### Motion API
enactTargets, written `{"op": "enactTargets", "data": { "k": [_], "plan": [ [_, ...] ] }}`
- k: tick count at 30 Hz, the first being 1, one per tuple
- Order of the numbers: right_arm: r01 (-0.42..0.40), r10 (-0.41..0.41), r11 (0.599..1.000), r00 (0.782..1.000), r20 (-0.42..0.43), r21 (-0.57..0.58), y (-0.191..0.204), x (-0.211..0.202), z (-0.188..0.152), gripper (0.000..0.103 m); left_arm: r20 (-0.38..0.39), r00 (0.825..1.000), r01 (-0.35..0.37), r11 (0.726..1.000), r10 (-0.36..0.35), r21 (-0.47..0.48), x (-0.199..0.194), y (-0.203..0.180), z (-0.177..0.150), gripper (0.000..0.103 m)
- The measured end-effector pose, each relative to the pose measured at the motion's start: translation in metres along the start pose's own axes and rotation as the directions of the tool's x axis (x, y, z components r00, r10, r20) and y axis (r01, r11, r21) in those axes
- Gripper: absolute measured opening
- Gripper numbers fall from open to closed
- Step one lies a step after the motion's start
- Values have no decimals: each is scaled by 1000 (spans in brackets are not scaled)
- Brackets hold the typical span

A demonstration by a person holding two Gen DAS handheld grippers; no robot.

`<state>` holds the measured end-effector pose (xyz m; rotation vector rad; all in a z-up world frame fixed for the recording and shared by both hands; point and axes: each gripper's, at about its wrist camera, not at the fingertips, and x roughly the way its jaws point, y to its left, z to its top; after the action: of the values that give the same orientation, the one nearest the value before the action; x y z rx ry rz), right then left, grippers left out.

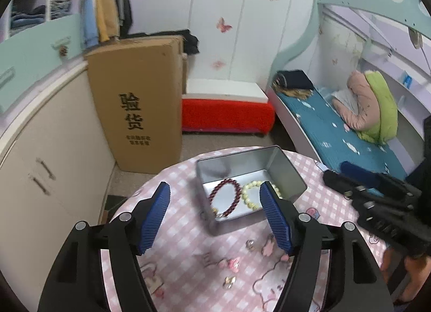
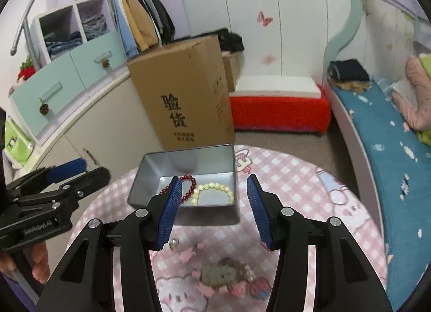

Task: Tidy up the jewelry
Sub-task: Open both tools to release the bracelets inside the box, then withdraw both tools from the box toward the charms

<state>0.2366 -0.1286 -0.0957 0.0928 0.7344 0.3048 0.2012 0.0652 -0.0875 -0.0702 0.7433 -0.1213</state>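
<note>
An open silver tin (image 1: 285,174) (image 2: 150,174) stands on the pink checked round table (image 1: 188,231) (image 2: 296,182). It holds a dark red bead bracelet (image 1: 215,193) (image 2: 190,180) and a cream bead bracelet (image 1: 249,193) (image 2: 215,186). Loose pieces lie in front of the tin: a silver ring (image 1: 250,244) (image 2: 173,243), pink clips (image 1: 233,263) (image 2: 188,254), gold earrings (image 1: 229,282) and a bear charm (image 2: 223,274). My left gripper (image 1: 215,198) is open and empty above the tin's near edge. My right gripper (image 2: 214,192) is open and empty, just before the tin.
A tall cardboard box (image 1: 134,107) (image 2: 186,96) stands on the floor behind the table, beside a cabinet (image 1: 54,150). A red bench (image 1: 226,115) and a bed (image 1: 336,134) lie beyond. Each gripper shows in the other's view, the right one (image 1: 377,204) and the left one (image 2: 45,193).
</note>
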Motion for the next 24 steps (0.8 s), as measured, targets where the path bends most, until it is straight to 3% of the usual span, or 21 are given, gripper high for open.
{"op": "enactTargets", "data": {
  "k": [4,8,13,20,24],
  "plan": [
    [31,-31,1000,999,37,-4,-4,-29,-16,54,18,999,-46,999,46,-17,-17,6,-19,67],
    [65,-65,998,998,25,8,-12,-40,-35,56,-11,998,-62,997,61,-38,-15,11,-45,67],
    [82,-80,996,996,-50,36,-24,-29,-70,57,-107,993,-56,998,55,-6,9,4,-81,67],
    [95,-87,994,987,-137,50,-31,-6,-106,57,-185,981,-53,997,61,48,36,-7,-111,65],
    [95,-85,994,983,-164,51,-33,0,-118,57,-209,975,-54,996,68,73,47,-10,-118,49]
  ]
}}
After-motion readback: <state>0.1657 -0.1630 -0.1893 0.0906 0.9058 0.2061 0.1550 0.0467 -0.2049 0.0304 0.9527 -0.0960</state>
